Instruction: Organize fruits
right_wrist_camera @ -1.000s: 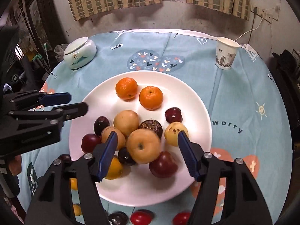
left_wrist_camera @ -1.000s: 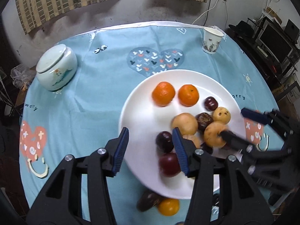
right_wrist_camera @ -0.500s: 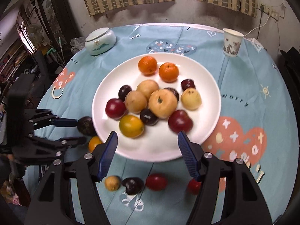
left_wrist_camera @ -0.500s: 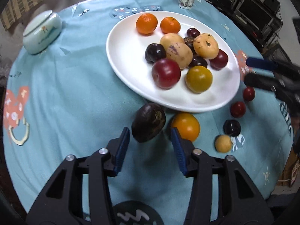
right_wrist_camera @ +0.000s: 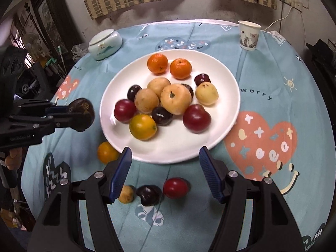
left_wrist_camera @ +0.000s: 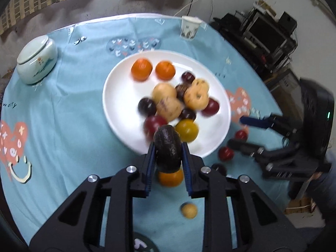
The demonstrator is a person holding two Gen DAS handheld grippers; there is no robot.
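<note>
My left gripper [left_wrist_camera: 168, 157] is shut on a dark, rough-skinned oval fruit [left_wrist_camera: 168, 147], held above the cloth just off the near rim of the white plate [left_wrist_camera: 124, 79]. In the right wrist view that fruit [right_wrist_camera: 83, 107] hangs left of the plate [right_wrist_camera: 220, 79]. The plate carries two oranges [right_wrist_camera: 157, 63], pale pears, red and dark plums and a yellow fruit. My right gripper [right_wrist_camera: 164, 159] stands open over the plate's near rim, with nothing between its fingers. Loose on the cloth lie an orange fruit [right_wrist_camera: 107, 152], a small tan fruit [right_wrist_camera: 126, 193], a dark plum [right_wrist_camera: 148, 194] and a red plum [right_wrist_camera: 175, 188].
A lidded ceramic jar [right_wrist_camera: 105, 44] sits at the back left of the round table, and a paper cup [right_wrist_camera: 248, 34] at the back right. Black electronics [left_wrist_camera: 268, 29] crowd the room to the right. A hand [right_wrist_camera: 12, 157] grips the left tool.
My left gripper closed on the dark fruit that lay by the plate's near rim and lifted it. The right gripper pulled back from over the plate to its near rim, still open.
</note>
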